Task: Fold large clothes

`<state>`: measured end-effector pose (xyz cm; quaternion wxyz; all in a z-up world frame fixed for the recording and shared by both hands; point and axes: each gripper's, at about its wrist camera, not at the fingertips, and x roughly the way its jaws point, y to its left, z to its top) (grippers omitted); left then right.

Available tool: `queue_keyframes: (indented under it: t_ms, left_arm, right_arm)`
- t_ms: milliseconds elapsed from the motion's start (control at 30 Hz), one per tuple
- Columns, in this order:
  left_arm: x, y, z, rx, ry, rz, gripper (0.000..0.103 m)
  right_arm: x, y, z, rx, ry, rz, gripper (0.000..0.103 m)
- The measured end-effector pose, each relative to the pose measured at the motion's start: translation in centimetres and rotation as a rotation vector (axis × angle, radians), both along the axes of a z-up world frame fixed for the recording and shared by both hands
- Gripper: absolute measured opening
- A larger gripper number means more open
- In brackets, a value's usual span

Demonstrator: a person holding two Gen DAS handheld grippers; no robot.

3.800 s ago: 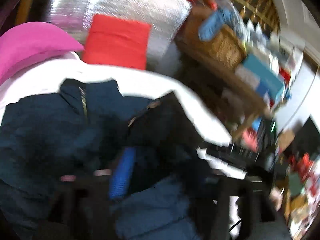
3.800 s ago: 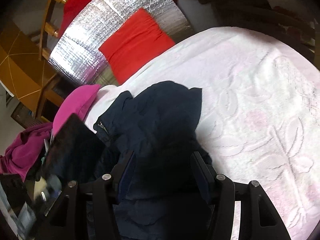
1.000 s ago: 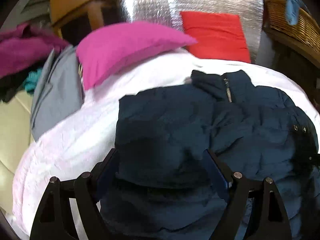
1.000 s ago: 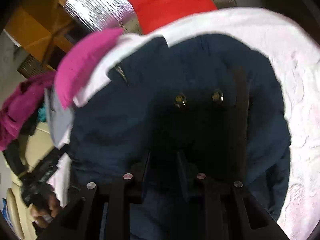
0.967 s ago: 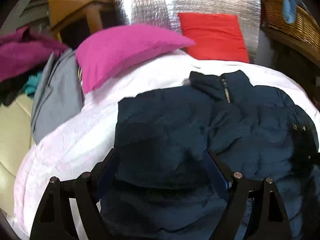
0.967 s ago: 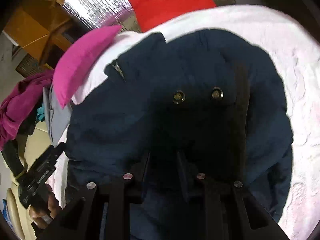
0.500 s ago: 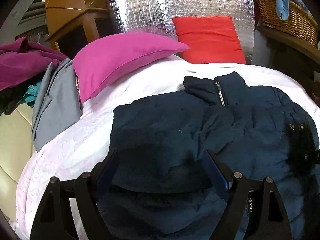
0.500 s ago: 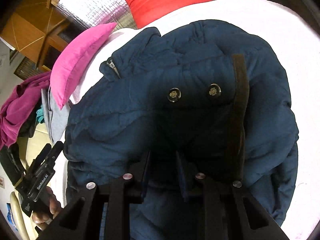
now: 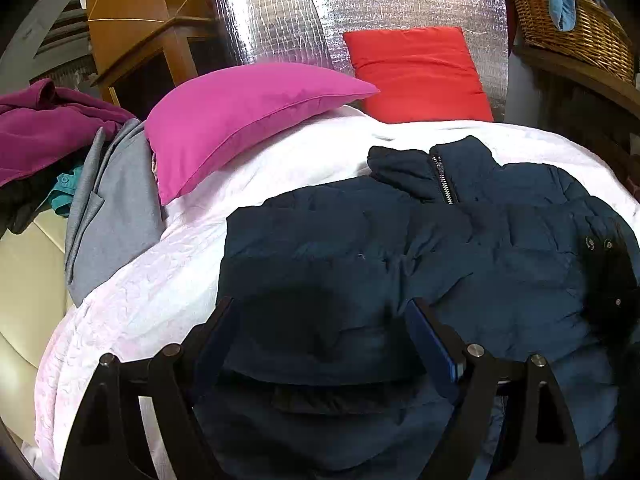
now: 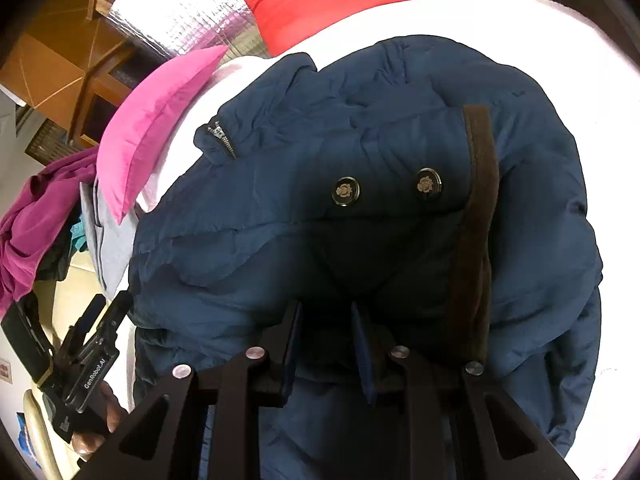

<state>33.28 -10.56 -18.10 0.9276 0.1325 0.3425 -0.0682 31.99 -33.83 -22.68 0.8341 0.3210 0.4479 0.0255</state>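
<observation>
Lying spread over the white bedspread (image 9: pixel 304 160), the navy padded jacket (image 9: pixel 500 248) fills the space ahead of both grippers. The left gripper (image 9: pixel 320 332) hovers over the jacket's near left part with its jaws wide apart; dark fabric lies between the blue pads (image 9: pixel 434 344), but the pads do not press on it. Ahead and to the right of this gripper the collar with its zip (image 9: pixel 442 178) points toward the far end of the bed. Beyond the jacket, ahead and to the left, sits a magenta pillow (image 9: pixel 240 116), and a red cushion (image 9: pixel 416 72) leans against a silver foil panel (image 9: pixel 360 8) straight ahead. Far left lie a grey garment (image 9: pixel 116 216) and a purple one (image 9: pixel 44 120); a wicker basket (image 9: pixel 576 36) stands far right.

The right gripper (image 10: pixel 325 344) has its jaws narrow, with a fold of the jacket rising between them; whether they pinch it cannot be told. Just ahead of it are two metal snap buttons (image 10: pixel 428 184) and, to the right, a dark brown trim strip (image 10: pixel 476 216). At its lower left, a hand (image 10: pixel 100 412) holds the other gripper's handle.
</observation>
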Motion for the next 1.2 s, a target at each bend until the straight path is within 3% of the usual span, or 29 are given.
queue_keyframes:
  t_ms: [300,1200]
  left_arm:
    - [0.0,0.1,0.0,0.004,-0.007,0.005,0.086]
    - [-1.0,0.0,0.9,0.008,-0.04,-0.006,0.086]
  right_arm:
    - [0.1,-0.4,-0.2,0.035,0.009,-0.009,0.029]
    - [0.3,-0.2,-0.1,0.017,0.013,-0.01,0.029]
